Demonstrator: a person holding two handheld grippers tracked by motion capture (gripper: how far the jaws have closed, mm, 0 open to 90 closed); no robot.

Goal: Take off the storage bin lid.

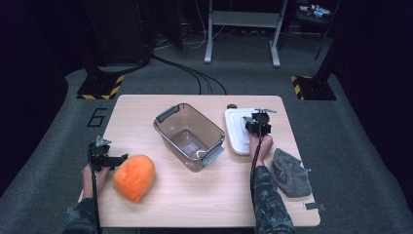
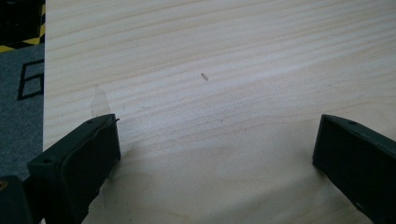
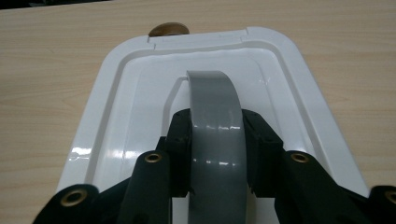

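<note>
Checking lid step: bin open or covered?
Open. The bin stands lidless; the white lid lies flat on the table beside it, right gripper shut on its grey handle.

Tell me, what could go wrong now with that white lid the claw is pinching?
The right gripper pinches just the narrow grey handle of the white plastic lid, so the lid might swing or slip when lifted. The clear plastic box stands close beside it, so a swinging lid might bump it.

On the bench (image 1: 195, 204), the open container (image 1: 189, 136) stands at centre. The lid (image 1: 238, 130) lies just right of it, the cloth (image 1: 291, 172) further right and nearer. The stuffed toy (image 1: 134, 177) lies left, nearer.
</note>
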